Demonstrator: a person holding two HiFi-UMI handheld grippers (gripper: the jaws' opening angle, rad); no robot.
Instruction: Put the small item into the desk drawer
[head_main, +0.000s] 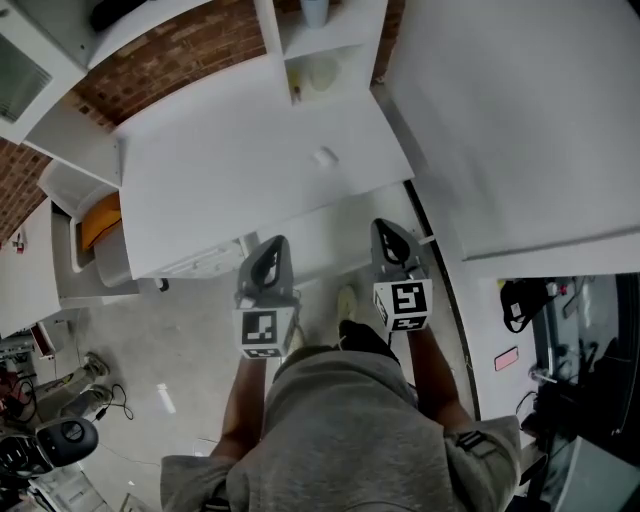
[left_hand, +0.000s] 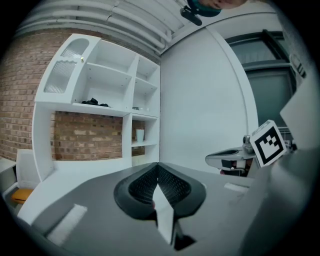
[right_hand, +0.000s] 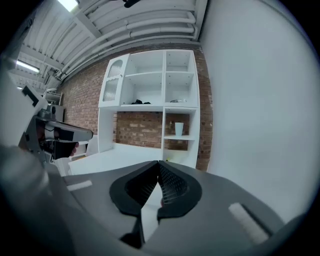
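Status as I logged it from the remote station:

1. Left gripper (head_main: 272, 247): jaws clenched, tips meeting, nothing between them (its own view showed this plainly).
2. Right gripper (head_main: 386, 229): jaws likewise clenched and empty.
3. Both grippers were held side by side at the near edge of the desk (head_main: 215, 175), pointing toward it and slightly downward, apart from each other.
4. The item (head_main: 325, 156) lay on the desk top, beyond the grippers and roughly between their lines, well apart from both. It was small and pale; I could not tell what it was.
5. I could not tell whether any drawer stood open.
6. A shelf unit (right_hand: 150, 95) stood at the back of the desk against a brick wall (right_hand: 137, 129), with a cup (right_hand: 178, 128) on one shelf.
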